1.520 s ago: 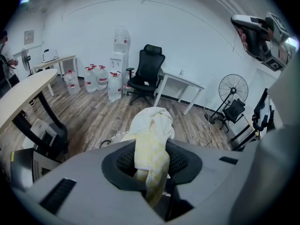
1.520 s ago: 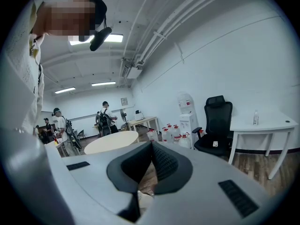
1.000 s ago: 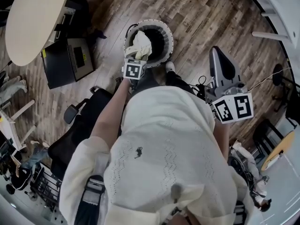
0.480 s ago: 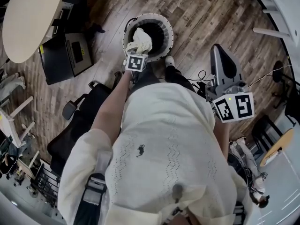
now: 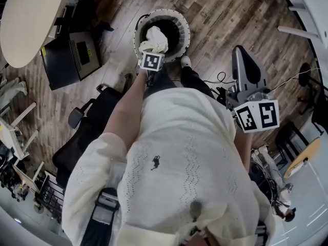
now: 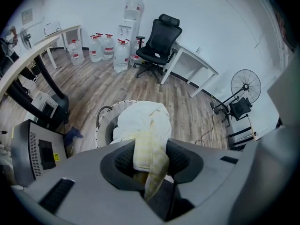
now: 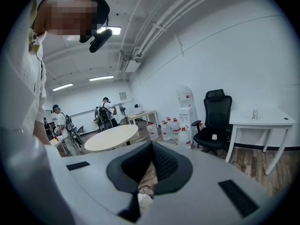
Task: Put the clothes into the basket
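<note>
A round white wicker basket (image 5: 183,27) with a dark inside stands on the wood floor ahead of the person's feet. A pale cream garment (image 5: 154,39) hangs bunched over its opening. My left gripper (image 5: 152,55) points steeply down at the basket's near rim and is shut on this garment. In the left gripper view the garment (image 6: 143,121) runs out from between the jaws of the left gripper (image 6: 149,150) and droops over the basket (image 6: 104,118). My right gripper (image 5: 240,55) is held out at the right, away from the basket. In its own view the right gripper (image 7: 151,149) is shut on nothing.
A round beige table (image 5: 28,19), a black computer case (image 5: 69,63) and a black office chair (image 5: 87,137) stand to the left. Another office chair (image 6: 161,36), water bottles (image 6: 108,48) and a floor fan (image 6: 246,86) line the far wall. Two people (image 7: 105,111) stand far off.
My left gripper has sunk with the garment toward the basket's opening, and the bunch now sits lower over it. The right gripper has stayed where it was.
</note>
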A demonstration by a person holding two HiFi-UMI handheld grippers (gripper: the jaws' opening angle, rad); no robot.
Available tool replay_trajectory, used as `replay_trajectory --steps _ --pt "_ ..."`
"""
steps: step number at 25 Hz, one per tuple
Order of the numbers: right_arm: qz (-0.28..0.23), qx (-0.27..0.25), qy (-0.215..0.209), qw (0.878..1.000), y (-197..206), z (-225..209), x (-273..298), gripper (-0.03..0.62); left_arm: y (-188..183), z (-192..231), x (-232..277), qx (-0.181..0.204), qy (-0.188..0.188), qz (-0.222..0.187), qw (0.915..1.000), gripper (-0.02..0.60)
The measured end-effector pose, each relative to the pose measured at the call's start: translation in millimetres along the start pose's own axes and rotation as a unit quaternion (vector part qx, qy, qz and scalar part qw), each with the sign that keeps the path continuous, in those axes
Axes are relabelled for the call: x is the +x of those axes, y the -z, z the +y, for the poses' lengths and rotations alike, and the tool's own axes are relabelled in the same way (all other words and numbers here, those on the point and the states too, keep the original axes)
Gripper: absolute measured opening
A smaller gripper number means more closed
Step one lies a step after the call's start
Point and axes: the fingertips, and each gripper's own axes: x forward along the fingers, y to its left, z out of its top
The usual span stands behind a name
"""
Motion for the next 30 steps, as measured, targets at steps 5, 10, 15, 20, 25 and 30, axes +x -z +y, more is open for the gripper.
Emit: replay_trajectory --steps 5,10,15,20,25,30 --pt "0.004 0.004 0.007 1.000 3.6 -3.9 0.1 0.008 5.6 2.4 8.5 0.006 -0.003 0.018 0.9998 0.143" --pt "0.009 0.004 0.008 1.000 9.0 -3.5 4.5 0.008 -1.0 6.1 18.9 0.002 -0.003 0.013 0.9999 0.146" --pt "0.010 0.001 0.010 1.000 10.5 -5.4 1.9 0.008 -7.2 2.3 22.7 0.010 0.001 0.003 0.9999 0.152" --pt "0.012 0.001 0.011 1.000 10.4 -4.4 -0.2 0.008 -6.9 9.3 21.5 0.010 -0.006 -0.005 0.9999 0.169" --pt "0.013 0.000 0.008 1.000 11.3 -4.3 0.2 0.008 -3.1 4.4 17.6 0.015 -0.001 0.009 0.9998 0.158" --pt "0.012 -0.001 0.004 1.000 13.9 -2.8 0.7 0.008 -8.5 -2.4 20.1 0.024 0.006 -0.004 0.9997 0.158"
